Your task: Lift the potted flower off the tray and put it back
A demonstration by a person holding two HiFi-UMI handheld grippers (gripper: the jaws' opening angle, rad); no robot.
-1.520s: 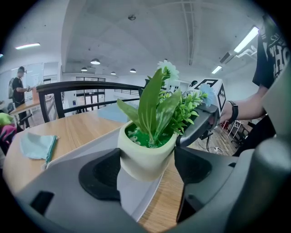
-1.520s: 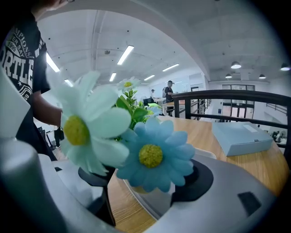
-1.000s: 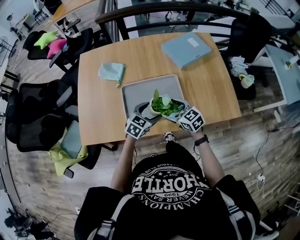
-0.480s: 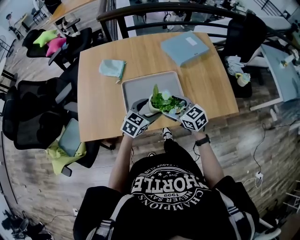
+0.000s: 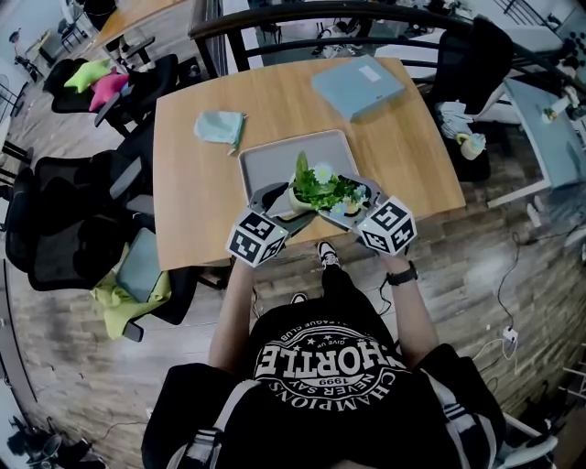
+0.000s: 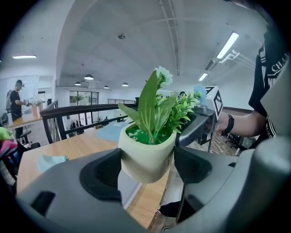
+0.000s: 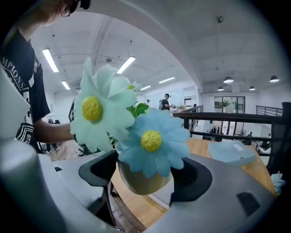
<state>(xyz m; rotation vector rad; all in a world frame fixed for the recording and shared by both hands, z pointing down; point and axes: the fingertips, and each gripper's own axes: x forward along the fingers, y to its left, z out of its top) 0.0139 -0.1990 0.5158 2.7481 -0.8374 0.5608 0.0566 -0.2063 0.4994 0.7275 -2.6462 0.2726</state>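
The potted flower (image 5: 300, 195), a cream pot with green leaves and pale blue and white blooms, hangs in the air over the near end of the grey tray (image 5: 275, 154). My left gripper (image 5: 277, 200) is shut on the pot (image 6: 146, 157) from the left. My right gripper (image 5: 351, 203) is shut on the pot (image 7: 142, 180) from the right. In the left gripper view the left gripper (image 6: 148, 167) pinches the pot's lower sides. In the right gripper view the right gripper (image 7: 143, 176) sits partly behind a blue bloom (image 7: 152, 142). The pot's bottom is off the tray.
A teal cloth (image 5: 220, 128) lies on the wooden table (image 5: 192, 201) left of the tray. A blue flat box (image 5: 358, 87) rests at the far right. Black chairs (image 5: 82, 229) stand left of the table, and a dark railing (image 5: 302, 14) runs behind it.
Both grippers have risen with the pot and come a little toward the person. The pot has gone from resting in the tray to hanging above its near end.
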